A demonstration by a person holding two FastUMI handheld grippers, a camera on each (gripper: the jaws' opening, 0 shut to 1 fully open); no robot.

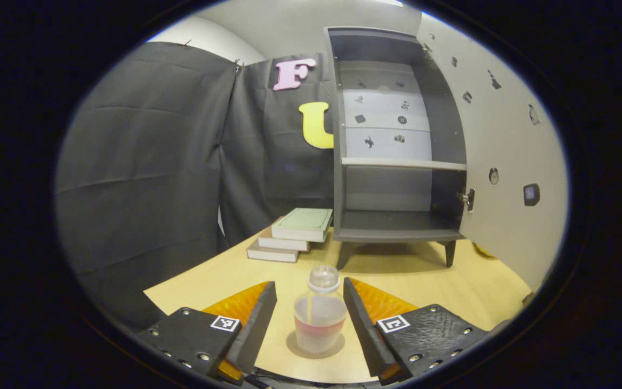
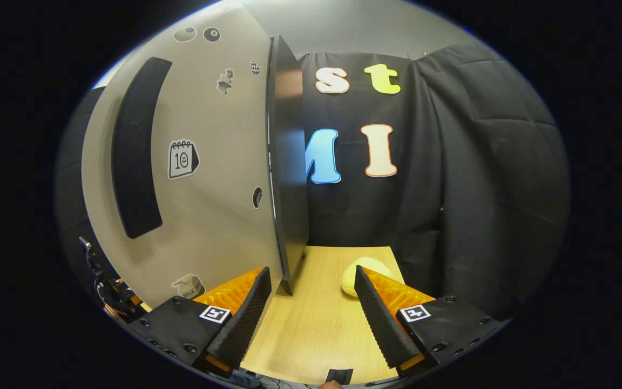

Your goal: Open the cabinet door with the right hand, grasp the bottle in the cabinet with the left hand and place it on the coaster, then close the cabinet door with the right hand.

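My left gripper [image 1: 310, 319] stands wide open around the clear bottle [image 1: 319, 316], which sits upright on its coaster [image 1: 315, 348] near the table's [image 1: 467, 286] front edge, untouched by either finger. My right gripper [image 2: 311, 310], jaws wide and empty, faces the open cabinet door's [image 2: 224, 178] edge. The cabinet [image 1: 397, 146] stands at the table's back edge.

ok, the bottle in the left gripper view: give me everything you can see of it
The bottle is small, translucent and frosted, with a clear rounded cap and a reddish band low on its body. It stands upright on a round coaster on the wooden table, in front of the open cabinet. The left gripper is open around it; its fingers flank the bottle with a gap on each side, not touching.
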